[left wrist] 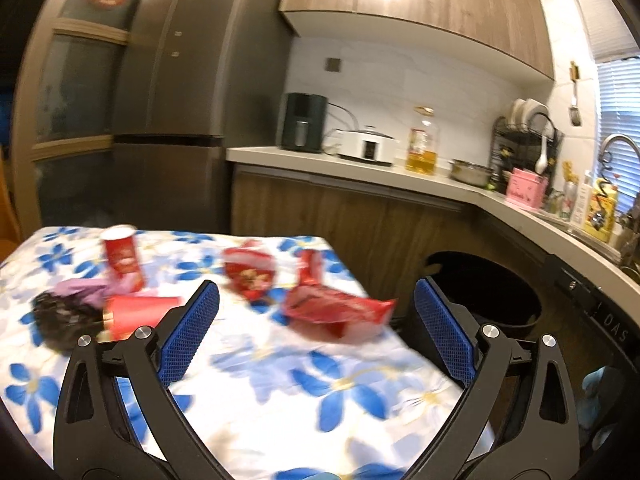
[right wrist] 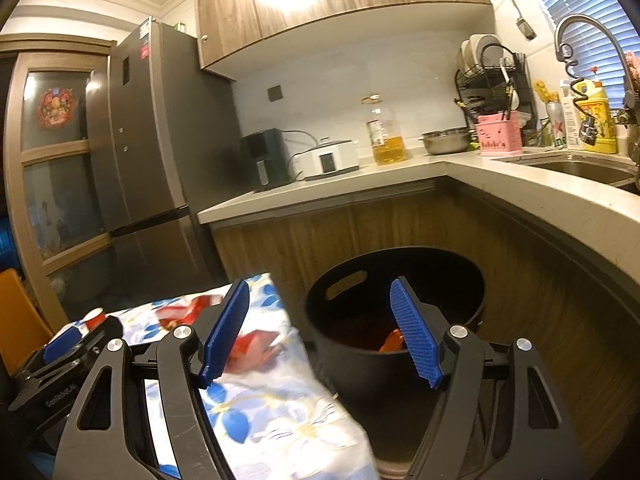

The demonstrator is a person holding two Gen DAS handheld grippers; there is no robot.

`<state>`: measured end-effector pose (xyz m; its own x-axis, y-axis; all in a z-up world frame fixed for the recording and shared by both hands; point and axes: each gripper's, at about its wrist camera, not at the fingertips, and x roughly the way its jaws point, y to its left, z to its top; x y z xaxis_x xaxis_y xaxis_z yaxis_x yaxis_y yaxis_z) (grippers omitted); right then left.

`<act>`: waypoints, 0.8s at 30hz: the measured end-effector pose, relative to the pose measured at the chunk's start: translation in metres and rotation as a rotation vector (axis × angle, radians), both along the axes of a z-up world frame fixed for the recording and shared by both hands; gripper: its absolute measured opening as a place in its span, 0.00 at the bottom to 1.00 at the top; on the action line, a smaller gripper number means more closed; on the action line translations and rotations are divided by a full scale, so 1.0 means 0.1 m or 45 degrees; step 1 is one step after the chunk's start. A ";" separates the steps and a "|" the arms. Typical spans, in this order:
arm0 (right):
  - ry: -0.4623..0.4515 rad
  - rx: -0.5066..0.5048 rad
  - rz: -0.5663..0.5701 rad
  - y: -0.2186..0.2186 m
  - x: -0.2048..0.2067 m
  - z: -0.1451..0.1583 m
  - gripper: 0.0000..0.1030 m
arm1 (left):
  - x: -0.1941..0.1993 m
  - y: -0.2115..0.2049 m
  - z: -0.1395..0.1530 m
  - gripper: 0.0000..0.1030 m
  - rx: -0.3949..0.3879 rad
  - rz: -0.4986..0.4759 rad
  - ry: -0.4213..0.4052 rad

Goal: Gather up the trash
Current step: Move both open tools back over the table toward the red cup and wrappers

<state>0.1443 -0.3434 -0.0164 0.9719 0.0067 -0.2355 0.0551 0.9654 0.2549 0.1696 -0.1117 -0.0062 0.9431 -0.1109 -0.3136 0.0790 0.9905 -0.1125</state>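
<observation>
Kitchen corner, wood-fronted cabinets, tall grey refrigerator (left wrist: 176,80) at the back. We note a low bench (left wrist: 256,392) draped in a white cloth with blue flowers, and beside its right edge a round black plastic bin (right wrist: 396,312) with a handle slot, standing on the floor against the cabinet fronts.

Trash on the bench: an upright red cylindrical snack can (left wrist: 122,258), a red paper cup on its side (left wrist: 138,314), a dark crumpled clump (left wrist: 60,320) touching a lilac wad (left wrist: 82,292), a red crumpled packet (left wrist: 250,274), and a flattened red wrapper (left wrist: 336,310) near the bench's right edge. The left wrist view is motion-blurred, so we cannot read any printing.

Left hand-held gripper (left wrist: 316,328): blue-padded jaws spread wide, nothing between the pads; it points over the bench with the flattened wrapper just ahead.

Right hand-held gripper (right wrist: 320,332): jaws apart at a moderate spread, empty, aimed at the bin mouth. We see an orange-red scrap (right wrist: 390,342) lying inside the bin, partly hidden by the right pad.

A grey counter (right wrist: 360,176) behind carries a yellow oil bottle (right wrist: 386,132) and a steel bowl (right wrist: 446,142).
</observation>
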 end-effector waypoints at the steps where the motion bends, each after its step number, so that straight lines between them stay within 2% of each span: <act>1: 0.002 0.001 0.010 0.04 0.00 0.00 0.70 | -0.04 0.07 -0.01 0.94 -0.004 0.018 -0.002; 11: 0.030 -0.030 0.118 0.59 0.01 -0.09 0.70 | -0.24 0.77 -0.21 0.94 0.007 0.184 0.046; 21: 0.051 -0.071 0.192 0.94 0.13 -0.14 0.70 | -0.22 1.22 -0.34 0.93 -0.031 0.262 0.077; 24: 0.056 -0.080 0.198 0.98 0.18 -0.15 0.70 | -0.09 1.27 -0.39 0.87 -0.035 0.265 0.099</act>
